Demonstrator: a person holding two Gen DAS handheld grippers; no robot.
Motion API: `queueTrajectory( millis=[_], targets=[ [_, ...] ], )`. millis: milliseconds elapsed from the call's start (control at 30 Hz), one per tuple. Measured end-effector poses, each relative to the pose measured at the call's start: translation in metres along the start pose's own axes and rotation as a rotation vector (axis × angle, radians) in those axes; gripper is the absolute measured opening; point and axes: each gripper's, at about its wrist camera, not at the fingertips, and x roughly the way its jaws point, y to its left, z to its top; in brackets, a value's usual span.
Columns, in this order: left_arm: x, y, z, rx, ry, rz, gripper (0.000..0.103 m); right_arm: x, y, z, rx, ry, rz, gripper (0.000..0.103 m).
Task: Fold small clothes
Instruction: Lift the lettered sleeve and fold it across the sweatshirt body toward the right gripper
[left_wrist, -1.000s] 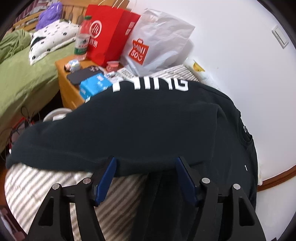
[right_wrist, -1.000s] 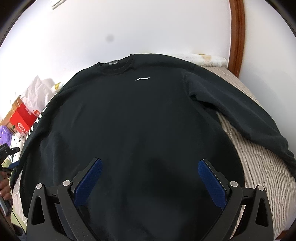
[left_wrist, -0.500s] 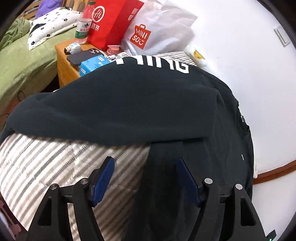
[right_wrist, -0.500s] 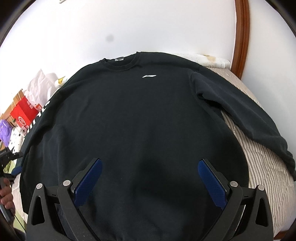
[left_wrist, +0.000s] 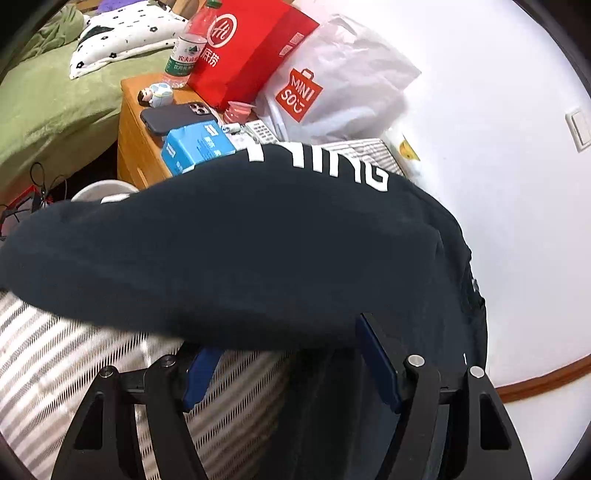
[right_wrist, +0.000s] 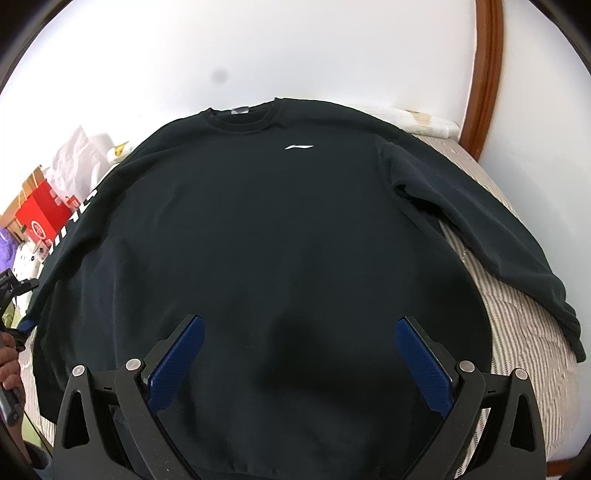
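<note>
**Sleeve at risk of slipping off the bed's edge**

The black sweatshirt lay face up and spread flat on the striped bed, collar toward the wall, one sleeve stretched out to each side. The nearer worry, to my eye, was the lettered sleeve: it draped toward the bed's edge beside the cluttered nightstand, and a shallow or one-layer pinch could let it slide off or drag across the tissue pack and phone there. A bite too deep might also catch the bedcover along with the cloth.

The left gripper pointed steeply downward, its jaws parted around the sleeve's lower edge, having just narrowed a little; the cloth sat between the blue pads but I could not see them pressing on it. The right gripper hung tilted down above the sweatshirt's hem area, jaws wide apart and holding nothing.
</note>
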Motion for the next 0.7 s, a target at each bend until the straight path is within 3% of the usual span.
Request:
queueTrajectory(
  millis=[67, 100, 133, 233, 433, 700],
  targets=[
    [0.003, -0.003, 0.004, 0.020, -0.012, 0.040, 0.056, -0.001, -0.001, 0.001, 0.003, 0.001, -0.014, 0.102],
    [0.004, -0.004, 0.006, 0.032, -0.019, 0.071, 0.037, -0.001, -0.002, 0.002, 0.004, 0.001, -0.017, 0.102],
    [0.008, -0.003, 0.008, 0.044, -0.014, 0.093, 0.027, -0.001, -0.002, 0.003, 0.005, 0.000, -0.022, 0.102],
    [0.010, 0.000, 0.017, 0.062, -0.012, 0.101, 0.011, -0.003, -0.004, 0.005, 0.009, -0.007, -0.033, 0.102],
    [-0.016, -0.023, 0.034, 0.153, -0.105, 0.082, 0.007, -0.004, -0.008, 0.008, 0.008, -0.020, -0.034, 0.102],
    [-0.043, -0.125, 0.039, 0.445, -0.214, -0.017, 0.007, -0.003, -0.031, 0.019, 0.028, -0.058, -0.052, 0.102]
  ],
)
